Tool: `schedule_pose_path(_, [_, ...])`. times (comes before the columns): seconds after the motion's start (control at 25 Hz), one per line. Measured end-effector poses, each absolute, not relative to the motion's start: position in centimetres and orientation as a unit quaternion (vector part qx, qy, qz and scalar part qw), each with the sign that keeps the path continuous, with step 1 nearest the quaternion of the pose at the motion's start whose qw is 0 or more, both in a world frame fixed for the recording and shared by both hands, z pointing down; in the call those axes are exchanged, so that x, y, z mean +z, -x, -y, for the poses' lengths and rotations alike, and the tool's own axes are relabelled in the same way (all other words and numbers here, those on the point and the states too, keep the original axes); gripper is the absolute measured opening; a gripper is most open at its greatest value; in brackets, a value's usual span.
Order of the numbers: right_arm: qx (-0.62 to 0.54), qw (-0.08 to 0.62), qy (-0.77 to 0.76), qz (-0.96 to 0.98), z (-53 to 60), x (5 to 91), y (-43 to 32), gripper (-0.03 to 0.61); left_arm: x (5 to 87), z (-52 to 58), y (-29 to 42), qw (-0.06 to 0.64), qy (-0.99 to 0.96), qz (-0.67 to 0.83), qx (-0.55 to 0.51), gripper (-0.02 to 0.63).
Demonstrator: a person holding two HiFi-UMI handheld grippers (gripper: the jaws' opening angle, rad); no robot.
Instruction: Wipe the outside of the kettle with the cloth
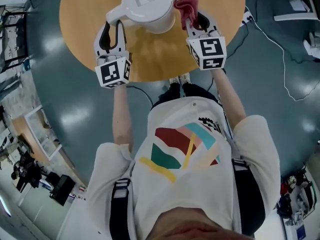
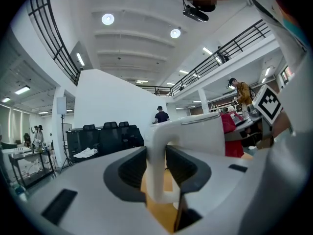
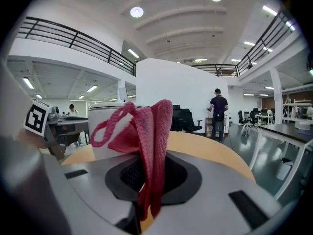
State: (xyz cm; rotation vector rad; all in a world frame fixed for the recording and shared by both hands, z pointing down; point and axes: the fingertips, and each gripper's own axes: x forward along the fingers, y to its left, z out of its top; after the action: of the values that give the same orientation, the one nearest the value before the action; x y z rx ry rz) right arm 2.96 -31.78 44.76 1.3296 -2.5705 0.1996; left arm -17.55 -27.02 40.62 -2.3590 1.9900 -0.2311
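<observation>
A white kettle (image 1: 149,6) stands on the round wooden table (image 1: 150,59). My left gripper (image 1: 114,28) is shut on the kettle's handle (image 2: 159,165), which runs upright between the two jaws. The kettle body (image 2: 208,133) rises just beyond. My right gripper (image 1: 192,20) is shut on a red cloth (image 3: 142,136), which stands bunched up out of the jaws. In the head view the cloth (image 1: 186,6) sits at the kettle's right side, close to its wall. The right gripper view shows the kettle (image 3: 110,126) behind the cloth to the left.
A white cable (image 1: 280,54) trails over the floor to the right of the table. A power strip (image 1: 246,18) lies by the table's right edge. Desks, chairs and several people stand far off in the hall.
</observation>
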Motion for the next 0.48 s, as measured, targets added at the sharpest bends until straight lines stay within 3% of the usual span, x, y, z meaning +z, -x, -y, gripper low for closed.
schedule_pose_path(0.48, [0.071, 0.087, -0.367, 0.923, 22.1, 49.2, 4.9, 0.038, 40.6, 21.3, 14.7, -0.012, 0.752, -0.656, -0.058, 0.152])
